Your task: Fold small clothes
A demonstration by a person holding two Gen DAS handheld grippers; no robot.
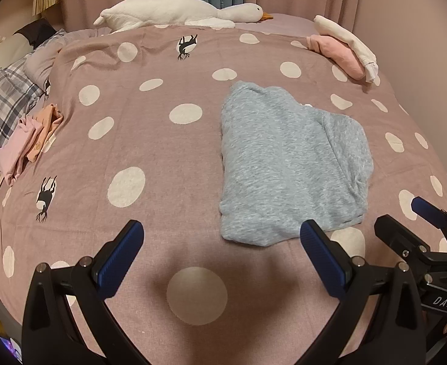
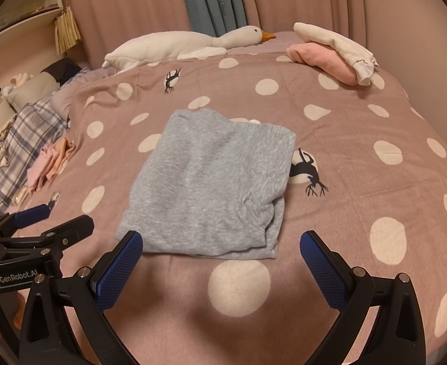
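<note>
Both grippers, left (image 1: 222, 243) and right (image 2: 220, 254), spread wide and empty; grey garment (image 2: 211, 182) folded mid-bedspread (image 2: 345, 167); best pinching near corners together, lifting evenly, keeping layers aligned

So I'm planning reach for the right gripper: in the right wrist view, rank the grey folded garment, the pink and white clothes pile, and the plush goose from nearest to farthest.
1. Grey folded garment, straight ahead, just beyond the right gripper.
2. Pink and white clothes pile, far right on the bedspread.
3. Plush goose, far edge, left of centre. It is close to the pile in depth, so this order is tentative.
</note>
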